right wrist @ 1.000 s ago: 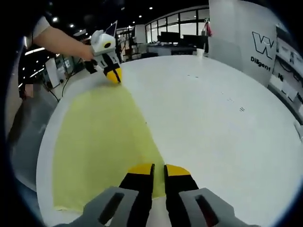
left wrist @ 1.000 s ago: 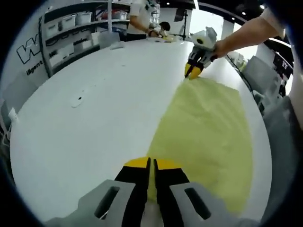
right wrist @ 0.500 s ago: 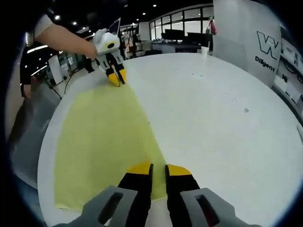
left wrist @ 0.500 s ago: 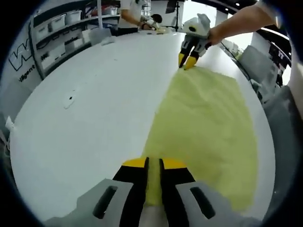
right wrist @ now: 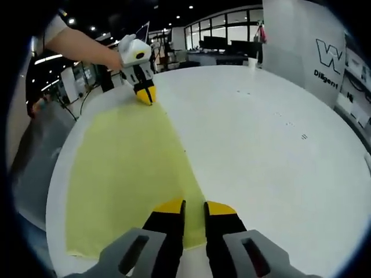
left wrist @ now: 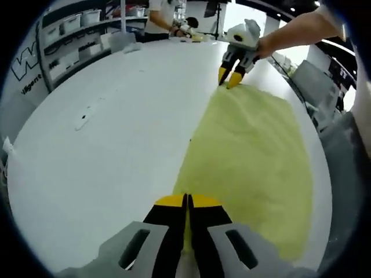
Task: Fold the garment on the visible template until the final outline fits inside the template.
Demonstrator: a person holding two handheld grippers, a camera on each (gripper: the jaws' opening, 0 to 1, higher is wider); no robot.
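A pale yellow garment (left wrist: 249, 150) lies spread flat on a large white round table (left wrist: 104, 145), along the edge nearest the person, its long straight side running from one gripper to the other. In the left gripper view, the left gripper (left wrist: 186, 204) sits at the near corner of the cloth with its yellow-tipped jaws pressed together — only a thin line shows between them, and the yellow edge of the garment runs into that line, so it looks pinched there. At the far corner of the cloth in the same view, the right gripper (left wrist: 229, 77) stands with its tips down on the fabric and a narrow gap between the two yellow tips; a bare forearm (left wrist: 295, 32) reaches in behind it. In the right gripper view, the right gripper (right wrist: 193, 207) has its jaws a little apart, with the garment (right wrist: 127, 168) edge lying under and between them — whether they actually hold cloth cannot be told. The left gripper (right wrist: 146, 94) appears at the far corner there, tips close together on the fabric. Storage shelves (left wrist: 75, 35) with bins line the wall beyond the table, and a person (left wrist: 165, 20) stands at its far side.
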